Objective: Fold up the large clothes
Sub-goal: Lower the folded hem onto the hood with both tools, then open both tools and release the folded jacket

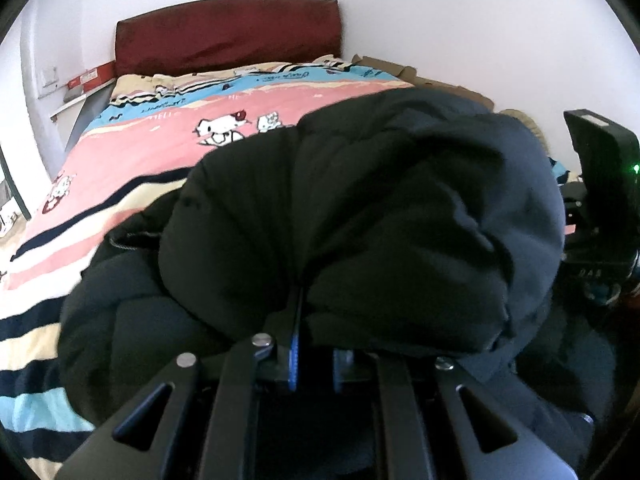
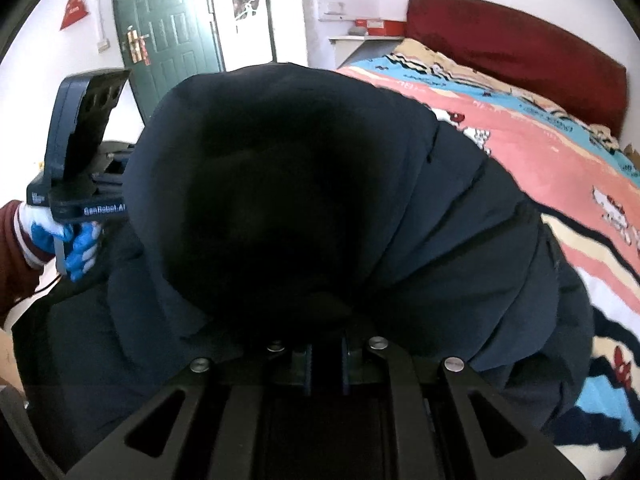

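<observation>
nearby, dark padded coat (image 1: pixel 360 208) bulges over the cartoon bedspread (image 1: pixel 160 136).

Cartoon bedspread (image 1: pixel 160 136), red headboard (image 1: pixel 228 32), green door (image 2: pixel 168 32) w/ brass lock.

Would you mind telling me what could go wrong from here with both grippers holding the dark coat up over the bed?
The puffy dark coat bulges over both pinches, so the left gripper and right gripper may hold only a thin bit that could slip. The raised bulk fills both camera views, so it may land unevenly on the bedspread.
</observation>
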A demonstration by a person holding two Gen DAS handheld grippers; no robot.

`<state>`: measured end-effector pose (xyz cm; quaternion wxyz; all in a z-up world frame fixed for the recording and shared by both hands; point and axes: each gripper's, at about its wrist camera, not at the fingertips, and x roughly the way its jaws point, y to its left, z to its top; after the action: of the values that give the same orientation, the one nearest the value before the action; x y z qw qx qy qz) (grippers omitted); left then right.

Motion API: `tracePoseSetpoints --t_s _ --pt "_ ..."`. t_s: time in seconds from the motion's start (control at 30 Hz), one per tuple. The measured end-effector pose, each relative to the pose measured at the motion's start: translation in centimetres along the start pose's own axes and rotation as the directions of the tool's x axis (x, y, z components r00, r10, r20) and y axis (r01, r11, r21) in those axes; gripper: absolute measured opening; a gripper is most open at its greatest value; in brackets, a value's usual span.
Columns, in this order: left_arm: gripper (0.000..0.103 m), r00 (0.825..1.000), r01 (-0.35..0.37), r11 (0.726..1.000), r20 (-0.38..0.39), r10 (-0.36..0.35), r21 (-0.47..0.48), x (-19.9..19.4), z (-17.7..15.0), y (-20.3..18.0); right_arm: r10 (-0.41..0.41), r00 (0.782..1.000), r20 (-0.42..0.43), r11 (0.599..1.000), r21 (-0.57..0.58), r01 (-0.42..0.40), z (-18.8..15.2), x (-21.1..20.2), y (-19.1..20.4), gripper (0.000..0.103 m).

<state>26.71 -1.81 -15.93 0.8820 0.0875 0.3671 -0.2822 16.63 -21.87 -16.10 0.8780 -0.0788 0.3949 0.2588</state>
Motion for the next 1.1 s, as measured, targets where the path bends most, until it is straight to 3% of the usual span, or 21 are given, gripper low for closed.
tracePoseSetpoints --t_s 0.17,0.57,0.77,0.93,1.1 --pt "0.01 1.0 -0.009 1.0 -0.024 0.009 -0.001 1.3 0.5 0.1 -0.036 0.999 -0.021 0.999 0.02 0.036 0.3 2.0 -1.0 0.011" --pt "0.012 0.996 -0.07 0.996 -0.067 0.067 -0.047 1.2 1.2 -0.4 -0.095 0.994 -0.05 0.995 0.03 0.097 0.4 1.0 -0.1 0.014" --pt "0.015 0.992 -0.111 0.992 -0.071 0.107 -0.056 0.9 1.2 -0.9 -0.13 0.99 -0.053 0.991 0.034 0.132 0.2 0.2 0.7 0.026" --pt "0.019 0.989 -0.129 0.99 -0.085 0.125 -0.053 0.4 1.2 -1.4 -0.105 0.993 -0.061 0.993 0.045 0.108 -0.1 -0.5 1.1 0.055" --pt "0.025 0.988 -0.133 0.991 -0.086 0.129 -0.033 -0.4 0.9 -1.8 -0.112 0.992 -0.06 0.993 0.038 0.114 -0.5 -1.3 1.4 0.057"
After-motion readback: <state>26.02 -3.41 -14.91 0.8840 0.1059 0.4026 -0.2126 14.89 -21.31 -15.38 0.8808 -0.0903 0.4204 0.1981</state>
